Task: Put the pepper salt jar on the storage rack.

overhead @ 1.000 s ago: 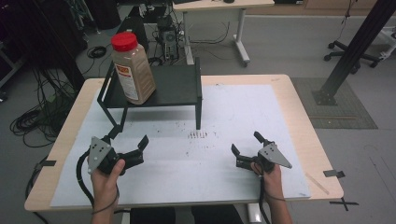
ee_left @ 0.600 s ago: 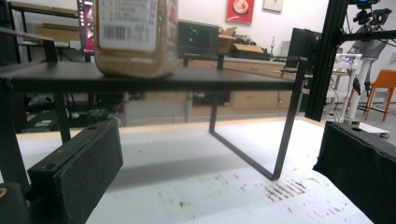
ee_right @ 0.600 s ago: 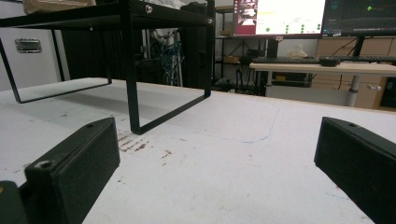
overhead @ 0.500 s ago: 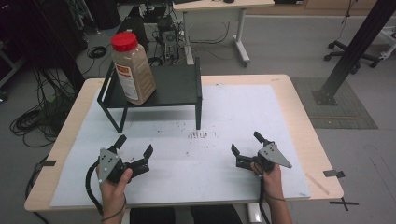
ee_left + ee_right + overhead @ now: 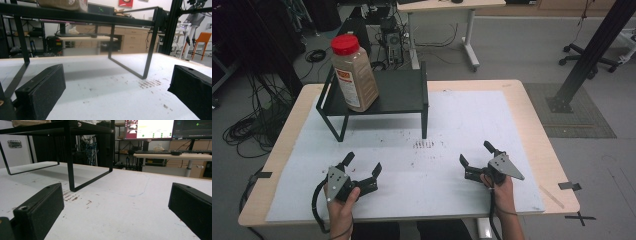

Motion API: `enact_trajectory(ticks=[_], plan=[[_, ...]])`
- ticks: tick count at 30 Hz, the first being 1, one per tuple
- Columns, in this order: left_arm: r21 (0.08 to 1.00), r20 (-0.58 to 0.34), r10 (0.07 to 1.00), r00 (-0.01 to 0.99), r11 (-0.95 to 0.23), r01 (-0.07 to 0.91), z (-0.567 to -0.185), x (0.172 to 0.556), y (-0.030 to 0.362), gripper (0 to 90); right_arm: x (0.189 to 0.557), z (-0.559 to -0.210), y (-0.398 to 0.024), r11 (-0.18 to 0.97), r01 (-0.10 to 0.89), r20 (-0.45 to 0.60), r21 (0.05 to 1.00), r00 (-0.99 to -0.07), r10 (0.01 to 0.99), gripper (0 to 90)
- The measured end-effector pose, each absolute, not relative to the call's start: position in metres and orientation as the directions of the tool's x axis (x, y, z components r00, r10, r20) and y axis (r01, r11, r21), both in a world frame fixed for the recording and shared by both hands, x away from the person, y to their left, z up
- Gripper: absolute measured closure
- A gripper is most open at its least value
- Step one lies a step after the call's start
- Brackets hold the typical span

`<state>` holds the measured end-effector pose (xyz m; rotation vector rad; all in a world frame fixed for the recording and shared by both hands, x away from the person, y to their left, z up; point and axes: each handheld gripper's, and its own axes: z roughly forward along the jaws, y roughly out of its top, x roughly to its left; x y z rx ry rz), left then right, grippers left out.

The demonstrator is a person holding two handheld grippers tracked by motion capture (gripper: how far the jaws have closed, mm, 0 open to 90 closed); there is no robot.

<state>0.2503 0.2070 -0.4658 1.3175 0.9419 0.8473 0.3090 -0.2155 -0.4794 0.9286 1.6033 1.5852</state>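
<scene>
Jar (image 5: 353, 75): upright on the black shelf (image 5: 397, 92), upper left of the high view, long axis vertical. Left gripper (image 5: 362, 166), lower left, released, empty, nearer. Right gripper (image 5: 476, 154), lower right, likewise released, empty.

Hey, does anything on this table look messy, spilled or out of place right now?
Mostly tidy. The one oddity is a scatter of reddish-brown specks and short streaks on the white mat, just in front of the black shelf. The jar stands upright on the shelf, lid on.
</scene>
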Motion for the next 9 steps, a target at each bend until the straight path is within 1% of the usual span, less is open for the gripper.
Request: enact_trajectory(ticks=[9], plan=[[0.995, -0.098, 0.912, 0.398, 0.096, 0.025, -0.4769, 0.2503, 0.2047, 0.4, 0.309, -0.4794, -0.2154, -0.001, 0.02, 0.011, 1.0, -0.506, 0.862, 0.0]])
